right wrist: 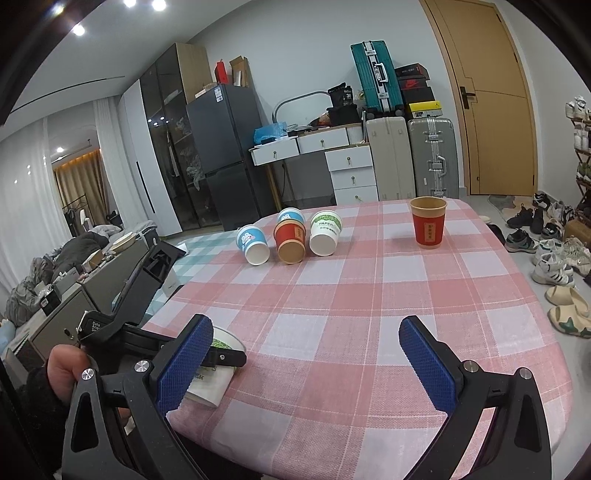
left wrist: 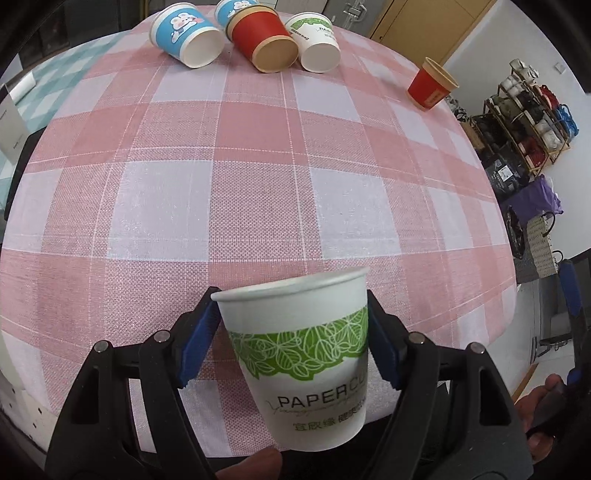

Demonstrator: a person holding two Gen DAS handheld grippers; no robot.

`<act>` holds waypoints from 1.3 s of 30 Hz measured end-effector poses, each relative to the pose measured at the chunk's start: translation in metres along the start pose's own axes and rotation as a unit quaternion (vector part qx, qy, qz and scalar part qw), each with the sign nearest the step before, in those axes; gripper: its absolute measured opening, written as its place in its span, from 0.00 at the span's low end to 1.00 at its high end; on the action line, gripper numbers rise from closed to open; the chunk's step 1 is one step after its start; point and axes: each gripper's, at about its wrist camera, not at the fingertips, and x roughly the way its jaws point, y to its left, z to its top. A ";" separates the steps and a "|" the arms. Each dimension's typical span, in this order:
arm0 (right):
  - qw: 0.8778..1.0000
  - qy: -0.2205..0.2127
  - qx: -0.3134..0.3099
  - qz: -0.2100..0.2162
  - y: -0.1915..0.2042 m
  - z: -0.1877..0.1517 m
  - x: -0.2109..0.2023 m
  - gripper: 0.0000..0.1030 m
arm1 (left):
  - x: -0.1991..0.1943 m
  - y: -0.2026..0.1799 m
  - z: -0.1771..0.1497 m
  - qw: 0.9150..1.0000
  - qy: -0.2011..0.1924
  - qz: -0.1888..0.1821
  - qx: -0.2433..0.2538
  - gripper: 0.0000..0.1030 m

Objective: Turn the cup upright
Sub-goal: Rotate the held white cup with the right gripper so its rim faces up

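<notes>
The left gripper [left wrist: 291, 339] pinches the white leaf-print paper cup [left wrist: 303, 354] rim-up, seemingly for setting down, while the right gripper [right wrist: 306, 369] waits spread and empty.

- Pale grey walls [right wrist: 295, 44] and a white ceiling with recessed spotlights [right wrist: 78, 29] – all lit.
- A wooden door [right wrist: 491, 110] at the right, with shoes [right wrist: 554, 273] strewn over the grey floor beside it.
- Against the back wall, a dark fridge [right wrist: 225, 155], a white dressing table [right wrist: 332, 147], two upright suitcases [right wrist: 410, 158] – a teal one [right wrist: 376, 74] stacked above.
- Sheer white curtains [right wrist: 22, 192] at the left.
- A shoe rack [left wrist: 532, 118] by the white wall.
</notes>
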 end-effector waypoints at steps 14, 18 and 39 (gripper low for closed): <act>1.000 0.007 -0.001 0.006 0.007 0.003 0.000 1.00 | -0.031 -0.011 0.007 0.997 -0.053 0.036 0.037 0.99; 1.000 0.012 0.001 0.019 0.013 0.004 0.002 1.00 | -0.068 -0.011 0.000 0.993 -0.109 0.033 0.027 0.99; 0.992 0.090 0.023 0.086 0.048 -0.014 0.016 1.00 | -0.154 0.012 -0.112 0.949 -0.290 0.127 0.007 0.99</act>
